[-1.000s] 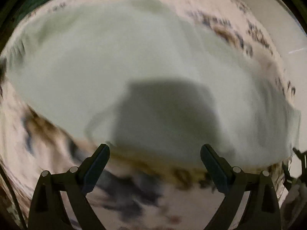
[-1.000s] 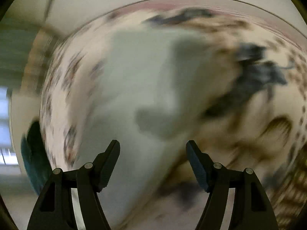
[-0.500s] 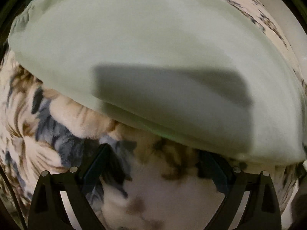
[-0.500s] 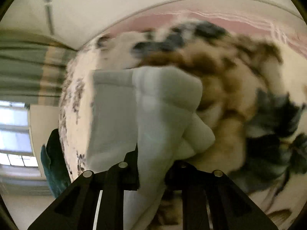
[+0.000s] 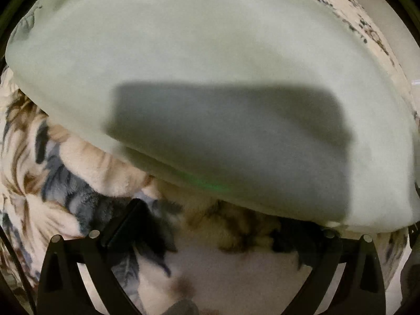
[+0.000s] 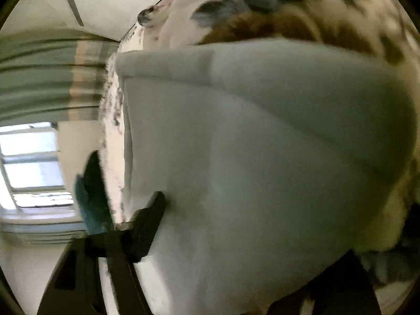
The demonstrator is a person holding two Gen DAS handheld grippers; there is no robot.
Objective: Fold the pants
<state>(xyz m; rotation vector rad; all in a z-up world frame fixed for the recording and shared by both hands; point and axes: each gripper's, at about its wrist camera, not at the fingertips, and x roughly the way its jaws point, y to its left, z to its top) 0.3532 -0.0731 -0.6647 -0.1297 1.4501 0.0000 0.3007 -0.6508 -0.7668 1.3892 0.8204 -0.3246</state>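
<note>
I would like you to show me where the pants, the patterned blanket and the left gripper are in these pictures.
pants [image 5: 199, 52]: left wrist view, on the flat top of the pale green fabric.
patterned blanket [image 5: 52, 204]: left wrist view, on the fuzzy part left of the pants.
left gripper [image 5: 223, 225]: left wrist view, midway between its open fingers.

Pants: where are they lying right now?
The pale green pants lie on the patterned fleece blanket, just ahead of the left gripper and filling the right wrist view.
</note>
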